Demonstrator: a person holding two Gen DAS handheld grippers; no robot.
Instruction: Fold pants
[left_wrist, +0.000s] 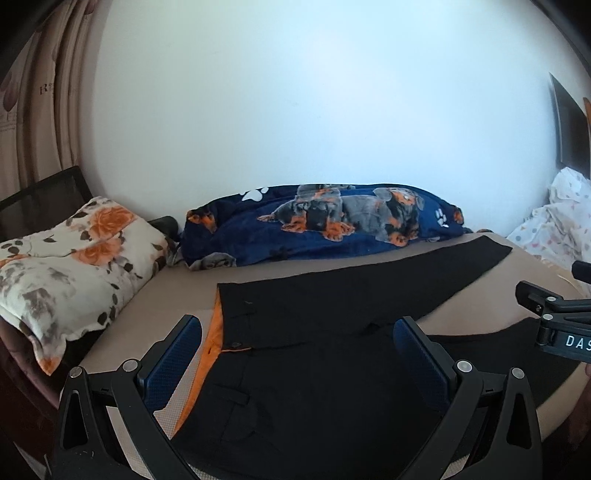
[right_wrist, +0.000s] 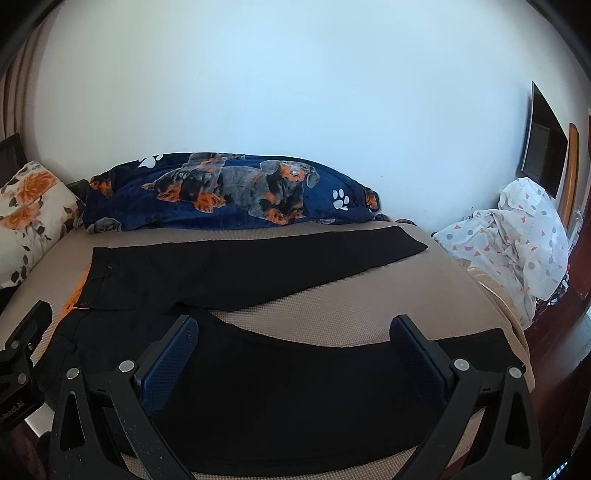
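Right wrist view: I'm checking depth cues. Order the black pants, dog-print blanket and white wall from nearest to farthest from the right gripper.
1. Black pants, spread under the right gripper.
2. Dog-print blanket, along the bed's far edge.
3. White wall, behind the blanket.

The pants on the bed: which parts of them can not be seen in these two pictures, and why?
- Near edge of the pants: right wrist view, hidden behind the right tongs and cut off by the bottom edge.
- Near waistband corner: left wrist view, covered by the left tongs.
- Near leg's hem: left wrist view, cut off at the right edge, behind the other tool.
- Orange lining: only a strip shows; the rest lies under black cloth.
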